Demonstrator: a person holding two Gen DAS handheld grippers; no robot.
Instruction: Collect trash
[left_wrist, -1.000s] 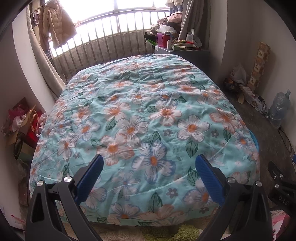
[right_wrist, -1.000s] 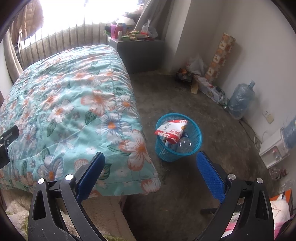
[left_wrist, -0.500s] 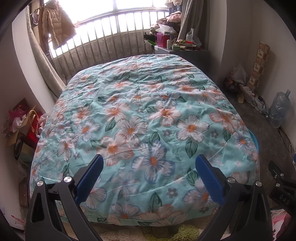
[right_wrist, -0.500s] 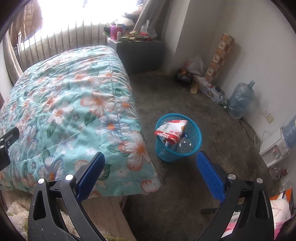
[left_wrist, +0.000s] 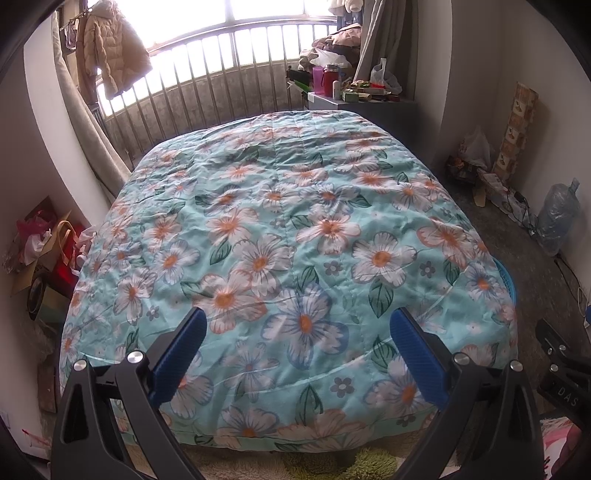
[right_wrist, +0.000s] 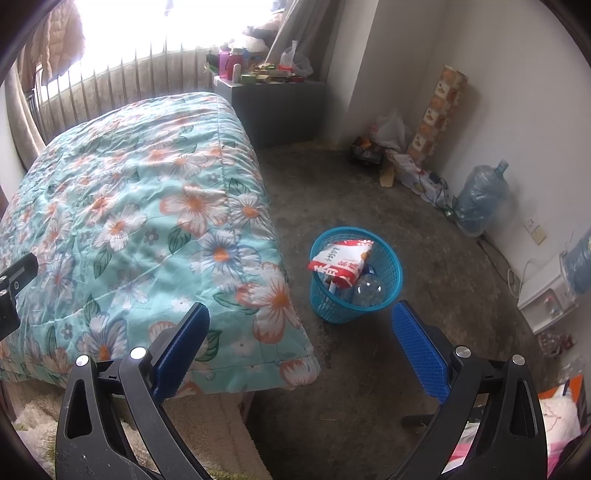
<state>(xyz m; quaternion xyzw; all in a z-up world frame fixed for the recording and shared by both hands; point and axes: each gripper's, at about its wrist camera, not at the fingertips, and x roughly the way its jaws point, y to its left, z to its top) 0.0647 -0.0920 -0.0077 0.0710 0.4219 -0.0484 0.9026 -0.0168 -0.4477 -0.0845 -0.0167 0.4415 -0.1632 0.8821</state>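
A blue mesh trash basket (right_wrist: 388, 260) stands on the floor beside the bed's right side. It holds a red-and-white snack bag (right_wrist: 341, 260) and a clear plastic bottle (right_wrist: 367, 288). Only its rim (left_wrist: 506, 277) shows in the left wrist view, past the bed's edge. My right gripper (right_wrist: 299, 345) is open and empty, held above the floor short of the basket. My left gripper (left_wrist: 297, 350) is open and empty over the foot of the bed (left_wrist: 295, 221), which has a floral quilt with no trash visible on it.
A grey cabinet (right_wrist: 273, 107) with bottles and boxes stands by the window. Bags and clutter (right_wrist: 388, 151) and a water jug (right_wrist: 480, 199) line the right wall. A white appliance (right_wrist: 546, 295) sits at right. Bags and boxes (left_wrist: 40, 258) lie left of the bed.
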